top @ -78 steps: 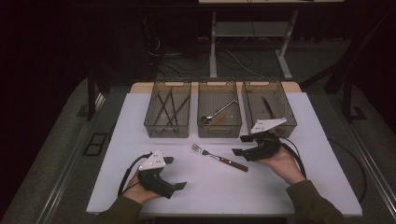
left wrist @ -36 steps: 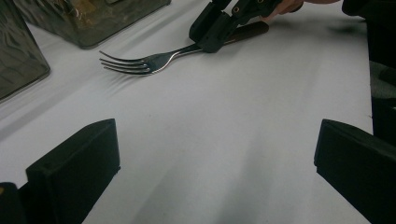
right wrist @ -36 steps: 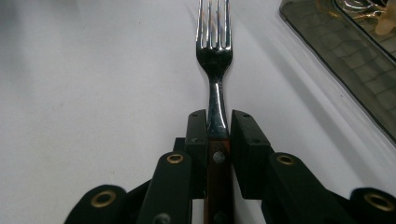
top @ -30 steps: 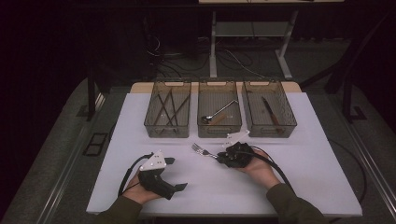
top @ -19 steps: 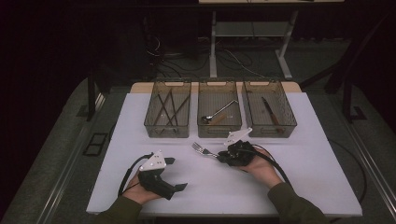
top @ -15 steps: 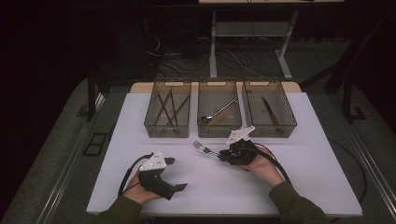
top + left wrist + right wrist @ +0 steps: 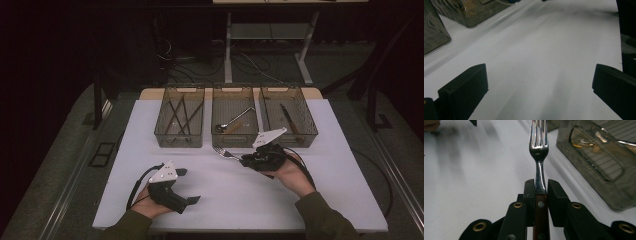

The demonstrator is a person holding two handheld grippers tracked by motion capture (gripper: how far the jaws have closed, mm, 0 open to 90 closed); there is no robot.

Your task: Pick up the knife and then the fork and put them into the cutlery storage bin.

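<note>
We have the fork [image 7: 538, 147] gripped in the right gripper [image 7: 538, 186]; binning remains, probably the middle tray [image 7: 235, 139]; left gripper [image 7: 540, 82] open.

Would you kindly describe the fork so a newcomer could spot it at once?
On the white table, look just in front of the middle mesh basket. There the right gripper clamps the fork by its brown riveted handle, with its steel tines pointing out ahead of the jaws; the other cutlery lies inside baskets.

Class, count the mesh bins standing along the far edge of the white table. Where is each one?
3: left bin, middle bin, right bin, side by side.
</note>
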